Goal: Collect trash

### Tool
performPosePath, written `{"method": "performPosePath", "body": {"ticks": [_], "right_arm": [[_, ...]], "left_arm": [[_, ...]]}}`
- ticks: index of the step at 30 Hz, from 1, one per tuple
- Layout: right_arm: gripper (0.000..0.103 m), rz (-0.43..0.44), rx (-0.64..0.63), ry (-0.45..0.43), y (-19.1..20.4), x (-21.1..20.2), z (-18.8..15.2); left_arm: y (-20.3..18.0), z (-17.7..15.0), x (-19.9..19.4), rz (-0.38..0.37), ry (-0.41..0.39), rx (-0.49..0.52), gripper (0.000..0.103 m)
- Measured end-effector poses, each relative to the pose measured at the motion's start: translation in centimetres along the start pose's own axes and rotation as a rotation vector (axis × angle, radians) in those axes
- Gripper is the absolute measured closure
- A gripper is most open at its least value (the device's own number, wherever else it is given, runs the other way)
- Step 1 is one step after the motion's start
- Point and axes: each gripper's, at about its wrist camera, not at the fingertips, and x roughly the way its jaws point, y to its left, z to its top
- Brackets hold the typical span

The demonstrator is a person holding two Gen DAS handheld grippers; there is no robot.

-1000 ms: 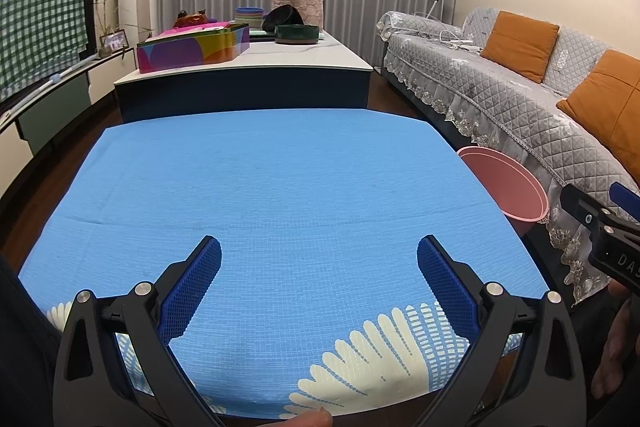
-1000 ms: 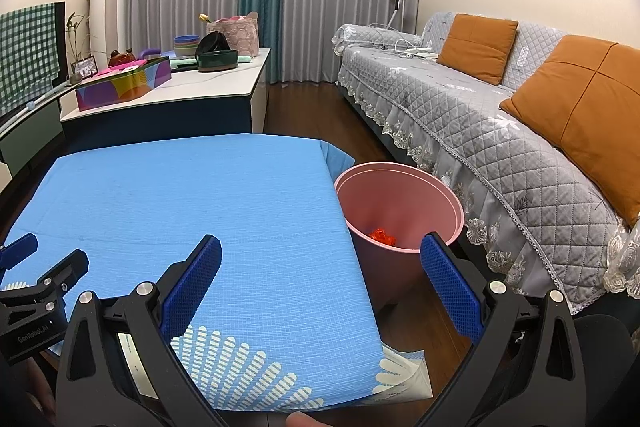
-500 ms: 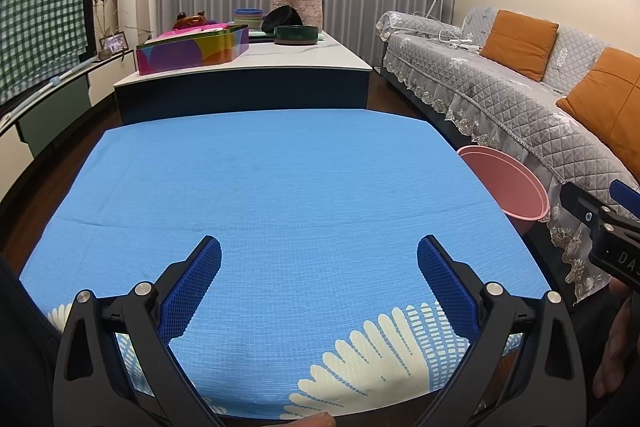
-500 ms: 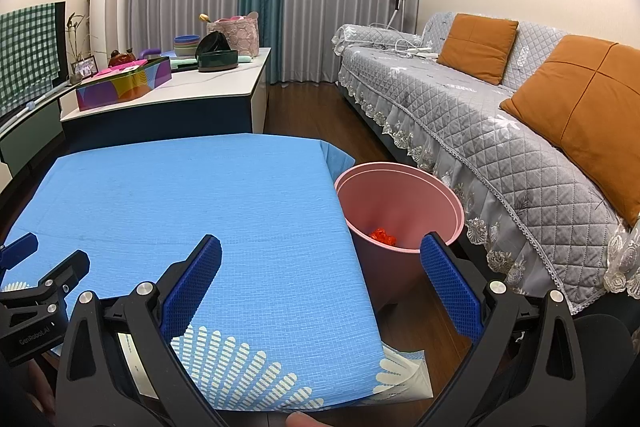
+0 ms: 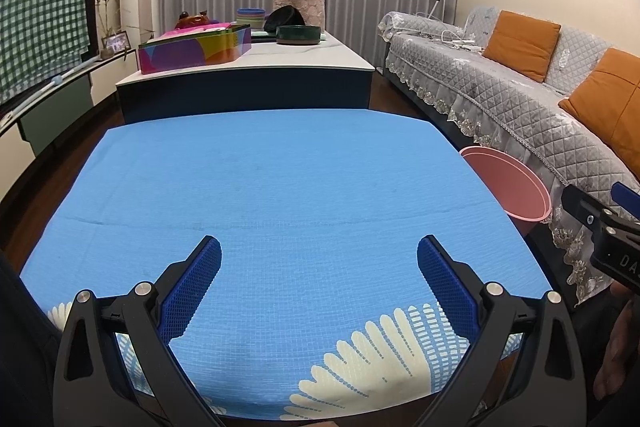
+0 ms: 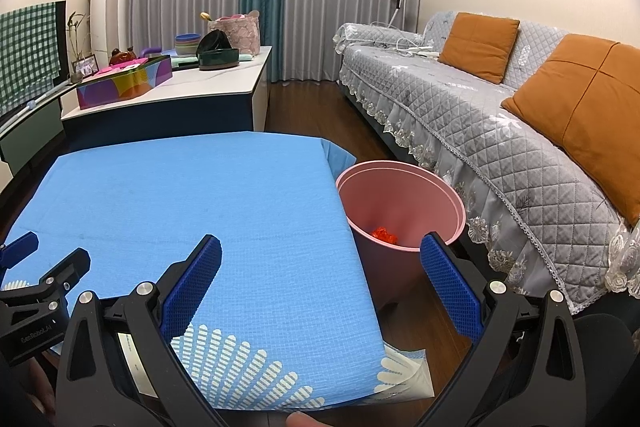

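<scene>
A pink trash bin [image 6: 400,199] stands on the floor by the right edge of the blue-clothed table [image 6: 192,195]. A red crumpled piece of trash [image 6: 383,235] lies inside it. The bin's rim also shows in the left wrist view [image 5: 506,183]. My right gripper [image 6: 320,255] is open and empty, held over the table's right front corner beside the bin. My left gripper [image 5: 319,255] is open and empty over the table's near edge. No trash shows on the blue cloth [image 5: 272,195].
A grey quilted sofa [image 6: 500,131] with orange cushions runs along the right, close behind the bin. A white-topped low cabinet [image 5: 248,67] with a colourful box and bowls stands beyond the table. Dark wood floor [image 6: 304,107] lies between them.
</scene>
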Motion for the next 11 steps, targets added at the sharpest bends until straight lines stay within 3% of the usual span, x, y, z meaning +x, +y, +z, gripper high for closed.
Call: {"method": "performPosePath", "body": {"ticks": [11], "right_arm": [[0.005,0.003,-0.003,0.002,0.21,-0.04,-0.01]], "left_arm": [[0.1,0.08,0.43,0.012,0.02,-0.004,0.008]]}}
